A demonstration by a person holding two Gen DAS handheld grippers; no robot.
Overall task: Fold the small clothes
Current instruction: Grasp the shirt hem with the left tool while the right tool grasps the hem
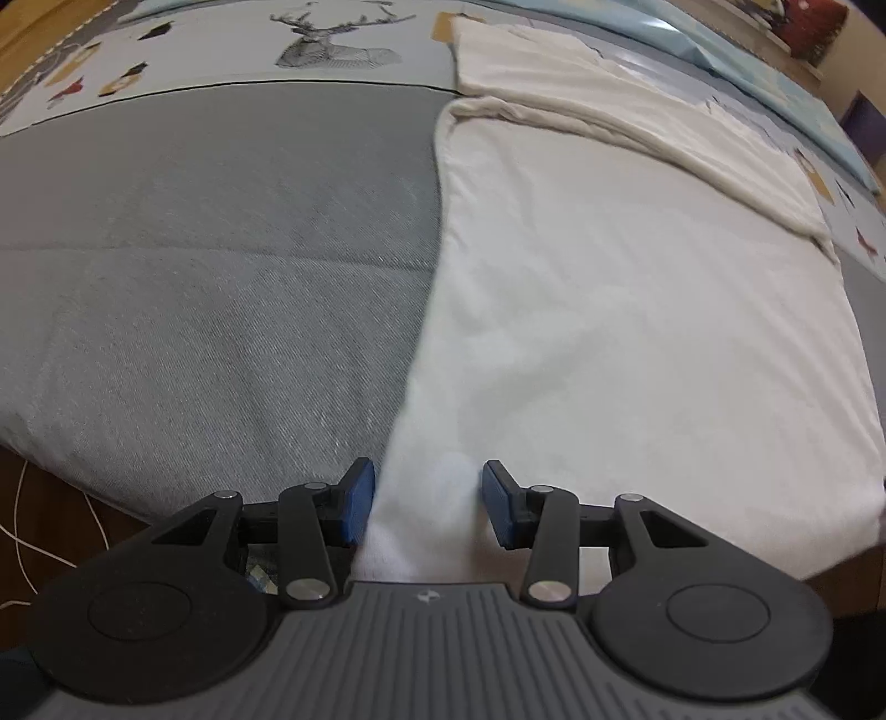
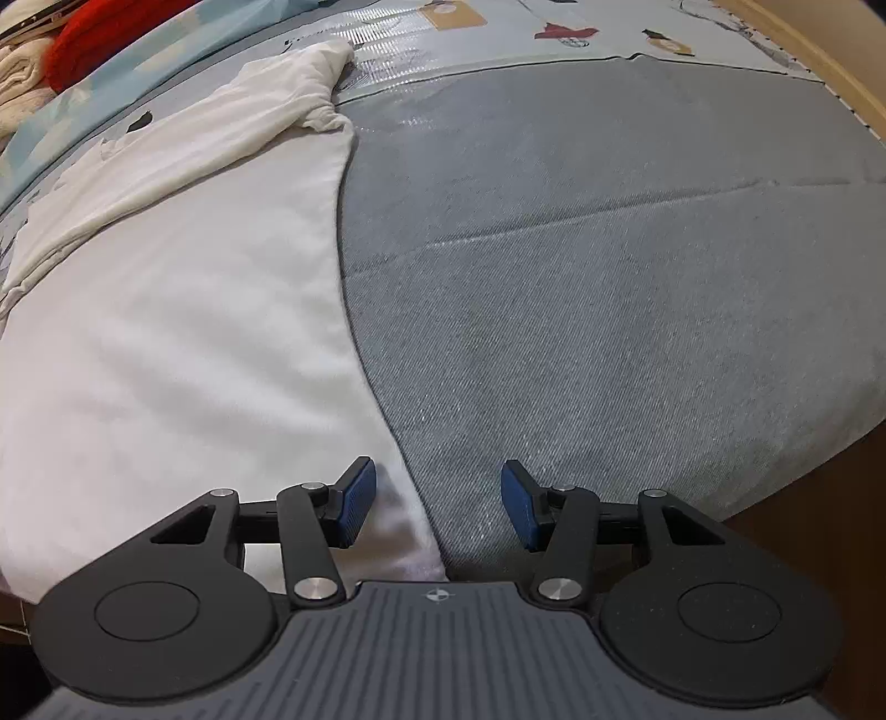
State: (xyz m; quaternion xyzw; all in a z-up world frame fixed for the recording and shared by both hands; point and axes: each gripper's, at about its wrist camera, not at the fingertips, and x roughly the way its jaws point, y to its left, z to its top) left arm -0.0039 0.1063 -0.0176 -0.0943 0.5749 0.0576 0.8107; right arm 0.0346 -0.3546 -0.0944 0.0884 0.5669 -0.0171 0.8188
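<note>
**Spotter:** You have one white garment [image 1: 637, 332] spread flat on the grey quilted cover [image 1: 221, 277] of the bed. Its near hem lies at the bed's front edge, right under both of your tools.

**Operator:** How do my tools stand?

**Spotter:** Your left tool [image 1: 426, 501] is released. Its two blue pads [image 1: 359, 498] stand apart with the garment's near left corner lying between them, and neither pad presses on the cloth. Your right tool [image 2: 437, 501] is released too. Its left pad [image 2: 357, 498] hangs over the white cloth, its right pad over the grey cover, so the garment's right edge runs through the gap.

**Operator:** Any containers, anything holding something?

**Spotter:** No box, basket or tray shows in either view. The bed carries everything. On it you have the one white garment, with a bunched fold of cloth [image 1: 609, 111] across its far end.

**Operator:** What else can you count?

**Spotter:** Beyond the grey cover there is one printed sheet [image 1: 221, 44] with a stag's head drawing [image 1: 332, 39] and small coloured figures. In your right view, one red item [image 2: 105, 39] and some cream cloth [image 2: 19, 72] lie at the far left corner; how many pieces the cream cloth is, I cannot tell. In your left view, one thin white cord [image 1: 33, 526] trails on the floor below the bed's edge.
</note>
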